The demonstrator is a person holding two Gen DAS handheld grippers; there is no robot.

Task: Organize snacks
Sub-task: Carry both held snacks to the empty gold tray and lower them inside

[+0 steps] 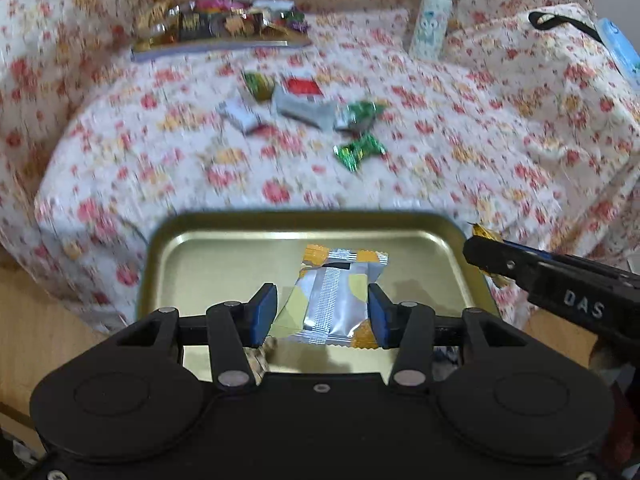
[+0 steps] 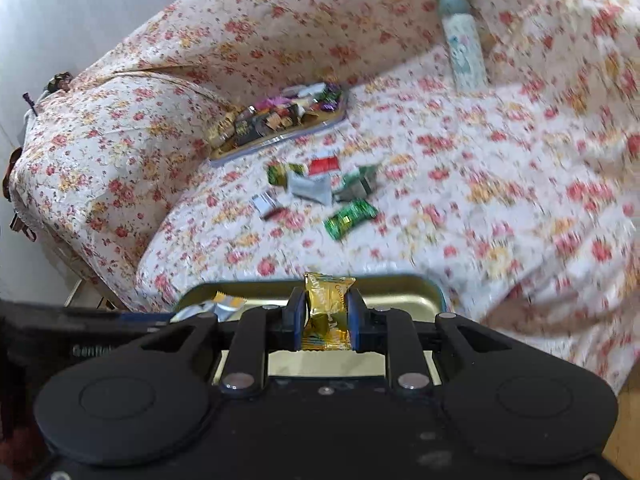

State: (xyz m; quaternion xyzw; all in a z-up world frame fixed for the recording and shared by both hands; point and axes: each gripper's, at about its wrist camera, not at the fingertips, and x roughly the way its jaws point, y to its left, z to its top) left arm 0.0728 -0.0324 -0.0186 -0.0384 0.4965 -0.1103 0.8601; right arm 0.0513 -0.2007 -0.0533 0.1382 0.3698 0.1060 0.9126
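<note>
My left gripper (image 1: 322, 314) holds a silver and yellow snack packet (image 1: 336, 296) between its blue pads, just above a gold metal tray (image 1: 224, 264). At the right edge of the left wrist view my right gripper (image 1: 480, 254) comes in with a gold wrapper in its tips. The right wrist view shows that gripper (image 2: 326, 316) shut on a gold-wrapped candy (image 2: 326, 300), upright between the pads over the tray's far rim (image 2: 400, 284). The silver packet (image 2: 224, 304) shows at the left there.
Loose candies lie on the floral sofa seat beyond the tray: two green ones (image 1: 360, 150), a grey packet (image 1: 304, 110) and a red one (image 1: 302, 86). A flat tray heaped with snacks (image 1: 216, 24) sits at the back, a pale bottle (image 1: 432, 20) to its right. Wooden floor lies below.
</note>
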